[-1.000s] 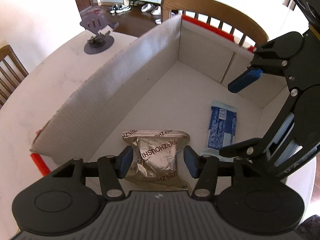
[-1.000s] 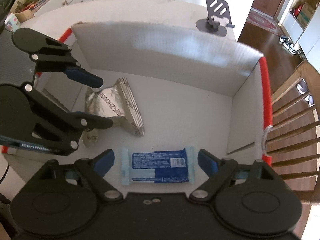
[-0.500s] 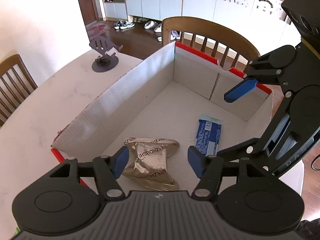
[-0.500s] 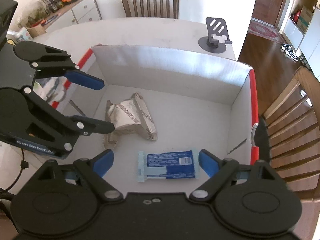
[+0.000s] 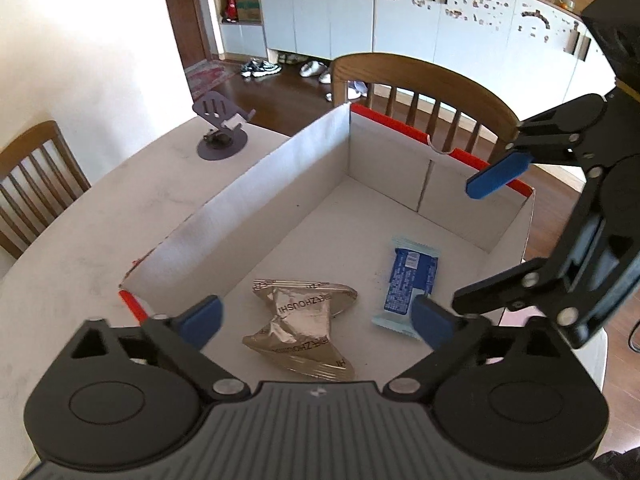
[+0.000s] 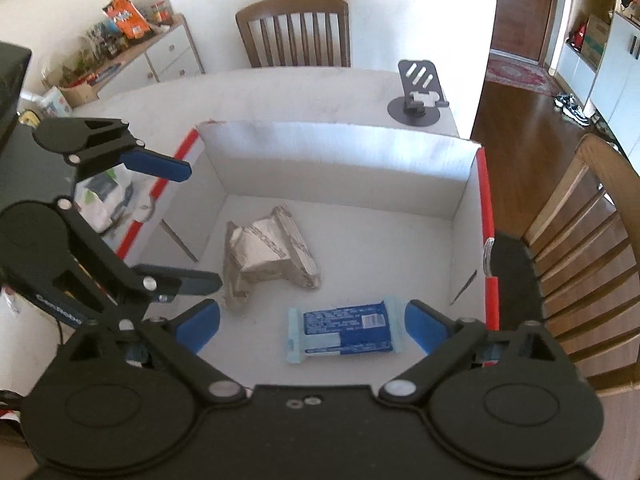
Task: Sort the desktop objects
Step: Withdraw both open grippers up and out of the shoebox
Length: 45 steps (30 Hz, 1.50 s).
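Silver foil and blue plastic are the only two things lying in the cardboard box (image 5: 256, 216): one crumpled silver packet (image 5: 304, 332) at lower centre of the left wrist view, and one blue snack bar (image 5: 410, 284) just to its right, apart from it and flat on the box floor. Since both are packaged snacks, the box seems to serve as the sorting bin for this kind of item.

Two tools hang above the box, both spread wide and empty. The left tool (image 5: 316, 318) frames the silver packet between its blue fingertips without touching it; the right tool (image 6: 312, 320) frames the blue snack bar (image 6: 340, 330) in the same way in its own view. With both items down on the floor and neither tool gripping anything, this looks like the end of a drop-off rather than a pickup.

One phone stand (image 5: 220, 128) sits on the white table (image 5: 80, 240) at upper left, outside the box, well apart from it. Near the left edge of the right wrist view, some bags or wrappers (image 6: 108, 200) lie outside the box wall, too blurred to count. These are probably still to be sorted.
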Each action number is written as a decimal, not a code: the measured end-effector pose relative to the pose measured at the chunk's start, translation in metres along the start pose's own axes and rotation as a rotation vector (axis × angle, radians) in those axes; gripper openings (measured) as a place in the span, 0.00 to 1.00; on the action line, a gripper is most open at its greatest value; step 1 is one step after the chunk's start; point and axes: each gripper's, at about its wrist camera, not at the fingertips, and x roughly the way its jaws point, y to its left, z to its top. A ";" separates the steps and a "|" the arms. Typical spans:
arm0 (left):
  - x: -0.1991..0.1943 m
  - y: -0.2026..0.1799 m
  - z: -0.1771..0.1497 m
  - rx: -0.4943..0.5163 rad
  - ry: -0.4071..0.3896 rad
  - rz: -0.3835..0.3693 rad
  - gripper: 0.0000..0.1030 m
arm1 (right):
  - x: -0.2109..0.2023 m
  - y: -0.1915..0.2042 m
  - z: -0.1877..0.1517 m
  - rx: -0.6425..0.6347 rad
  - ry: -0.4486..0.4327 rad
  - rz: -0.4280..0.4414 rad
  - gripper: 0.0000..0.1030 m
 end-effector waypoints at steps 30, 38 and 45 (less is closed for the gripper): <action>-0.083 0.029 -0.053 -0.066 -0.107 -0.002 1.00 | -0.043 0.081 -0.015 0.058 -0.141 -0.026 1.00; -0.113 0.043 -0.082 -0.079 -0.132 -0.012 1.00 | -0.043 0.114 -0.015 0.060 -0.161 -0.012 1.00; -0.136 0.059 -0.105 -0.113 -0.140 -0.014 1.00 | -0.040 0.142 -0.015 0.060 -0.167 -0.002 1.00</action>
